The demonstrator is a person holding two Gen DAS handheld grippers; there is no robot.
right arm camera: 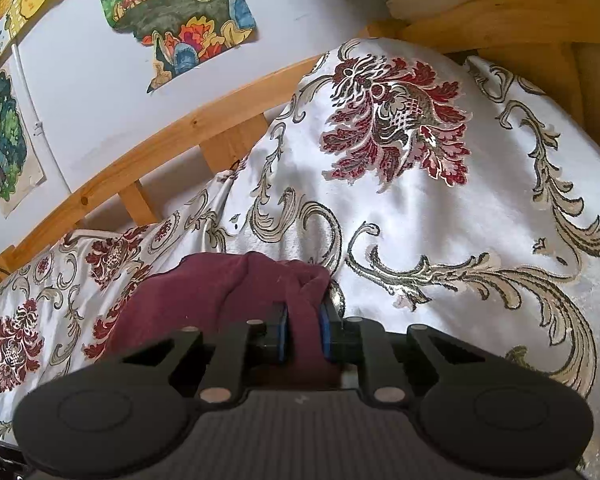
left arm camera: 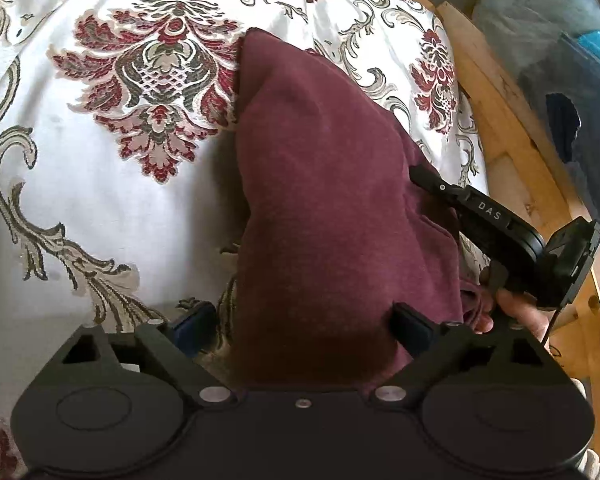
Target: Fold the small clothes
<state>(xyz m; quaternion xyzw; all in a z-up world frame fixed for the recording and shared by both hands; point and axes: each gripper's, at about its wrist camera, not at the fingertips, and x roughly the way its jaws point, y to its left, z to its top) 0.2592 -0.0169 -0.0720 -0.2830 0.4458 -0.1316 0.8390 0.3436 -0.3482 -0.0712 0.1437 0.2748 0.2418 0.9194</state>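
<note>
A maroon garment (left arm camera: 320, 184) lies folded on the patterned bedspread (left arm camera: 100, 184). My left gripper (left arm camera: 304, 322) is open, its jaws wide apart on either side of the garment's near end, which fills the gap between them. My right gripper (right arm camera: 303, 334) is shut on a bunched edge of the maroon garment (right arm camera: 220, 284), pinched between its blue pads (right arm camera: 325, 332). The right gripper also shows in the left wrist view (left arm camera: 424, 178), at the garment's right edge.
A wooden bed rail (left arm camera: 512, 152) runs along the right of the bed, with blue bags (left arm camera: 560, 60) beyond it. In the right wrist view a wooden rail (right arm camera: 160, 148) and a wall with drawings (right arm camera: 180, 12) stand behind the bedspread (right arm camera: 440, 220).
</note>
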